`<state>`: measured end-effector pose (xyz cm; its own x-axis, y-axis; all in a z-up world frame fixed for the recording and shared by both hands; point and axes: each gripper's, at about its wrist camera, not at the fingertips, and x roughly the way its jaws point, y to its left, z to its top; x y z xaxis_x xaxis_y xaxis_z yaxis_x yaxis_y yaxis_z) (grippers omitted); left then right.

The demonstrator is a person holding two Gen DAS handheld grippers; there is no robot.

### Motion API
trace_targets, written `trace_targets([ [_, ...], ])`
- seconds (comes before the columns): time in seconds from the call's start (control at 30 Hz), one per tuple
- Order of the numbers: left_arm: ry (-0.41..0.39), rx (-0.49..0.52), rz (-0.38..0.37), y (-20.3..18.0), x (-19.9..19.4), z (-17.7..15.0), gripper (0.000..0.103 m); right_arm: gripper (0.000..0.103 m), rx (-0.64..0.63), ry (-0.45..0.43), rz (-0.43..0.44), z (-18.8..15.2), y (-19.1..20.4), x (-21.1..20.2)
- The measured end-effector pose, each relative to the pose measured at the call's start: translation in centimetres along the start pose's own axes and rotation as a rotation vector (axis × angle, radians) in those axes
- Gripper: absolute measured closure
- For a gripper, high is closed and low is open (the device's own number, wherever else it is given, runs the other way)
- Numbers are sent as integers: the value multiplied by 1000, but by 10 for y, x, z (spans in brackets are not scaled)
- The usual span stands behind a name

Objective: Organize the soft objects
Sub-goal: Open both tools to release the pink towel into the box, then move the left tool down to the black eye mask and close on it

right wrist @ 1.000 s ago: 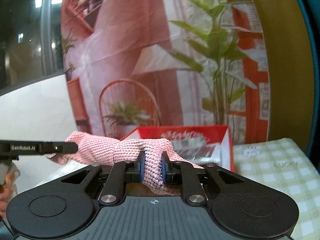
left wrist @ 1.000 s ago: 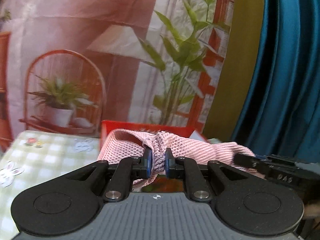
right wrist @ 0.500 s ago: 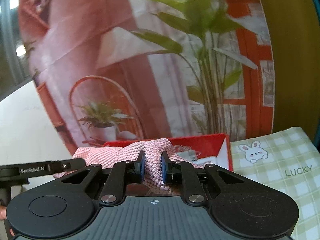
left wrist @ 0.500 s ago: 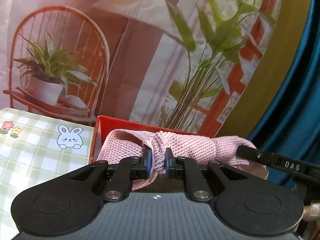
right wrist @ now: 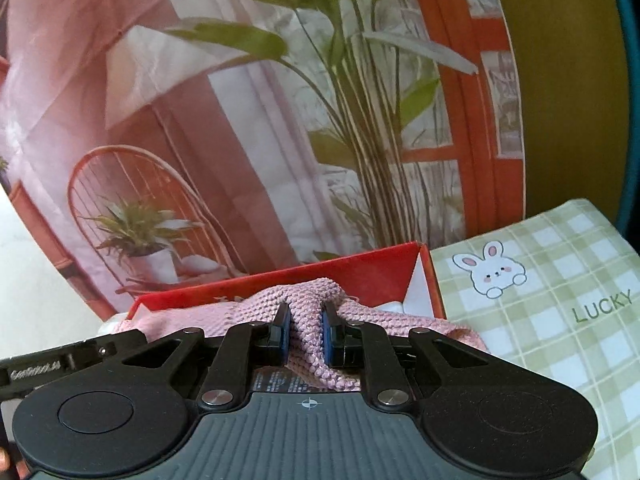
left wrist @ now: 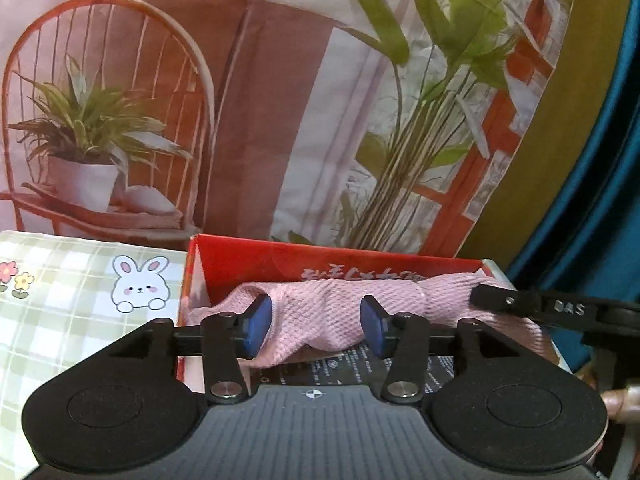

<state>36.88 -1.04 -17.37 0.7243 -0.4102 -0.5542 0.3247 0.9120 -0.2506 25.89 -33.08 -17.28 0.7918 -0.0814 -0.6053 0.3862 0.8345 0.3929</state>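
Note:
A pink knitted cloth (left wrist: pixel 336 316) lies across the open red box (left wrist: pixel 280 264). My left gripper (left wrist: pixel 316 326) is open, its blue pads on either side of the cloth without pinching it. My right gripper (right wrist: pixel 306 330) is shut on a bunched fold of the same cloth (right wrist: pixel 308 308) over the red box (right wrist: pixel 360 276). The right gripper's black finger (left wrist: pixel 520 304) shows at the cloth's right end in the left wrist view. The left gripper's black finger (right wrist: pixel 72 364) shows at the lower left of the right wrist view.
The box stands on a green checked tablecloth with rabbit prints (left wrist: pixel 80 300) (right wrist: pixel 540 300). A printed backdrop of a chair and plants (left wrist: pixel 240 120) hangs right behind the box. A blue curtain (left wrist: pixel 600 200) is at the right.
My left gripper has opened and let go of the cloth. Both grippers have lowered toward the box, and the cloth now rests in it. The right gripper stays shut on the cloth.

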Motion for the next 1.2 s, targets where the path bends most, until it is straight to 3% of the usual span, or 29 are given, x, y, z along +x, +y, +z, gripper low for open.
trace_targets([
  [0.1, -1, 37, 18, -5, 0, -1, 50, 87, 47, -1, -15, 0, -6, 5],
  [0.13, -7, 52, 33, -7, -2, -2, 45, 86, 55, -1, -19, 0, -8, 6],
  [0.23, -33, 70, 65, -9, -9, -3, 35, 74, 52, -9, -10, -1, -10, 6],
  [0.33, -45, 60, 75, -10, -17, -3, 32, 64, 54, -30, -4, -1, -12, -2],
  [0.4, -53, 65, 80, -12, -24, -6, 29, 51, 43, -49, -8, 0, -11, -10],
  [0.53, -72, 83, 109, -15, -42, -18, 19, 42, 8, -70, 0, -3, -8, -30],
  [0.63, -81, 84, 128, -16, -56, -26, 10, 27, -38, -106, -13, -10, -1, -48],
  [0.7, -100, 88, 148, -17, -68, -32, 7, 6, -57, -136, -48, -17, 4, -59],
  [0.9, -127, 89, 187, -17, -105, -58, 3, 0, -123, -159, -64, -47, 21, -83],
  [1.2, -114, 71, 217, -12, -142, -111, 0, 0, -369, -283, -76, -118, 50, -128],
])
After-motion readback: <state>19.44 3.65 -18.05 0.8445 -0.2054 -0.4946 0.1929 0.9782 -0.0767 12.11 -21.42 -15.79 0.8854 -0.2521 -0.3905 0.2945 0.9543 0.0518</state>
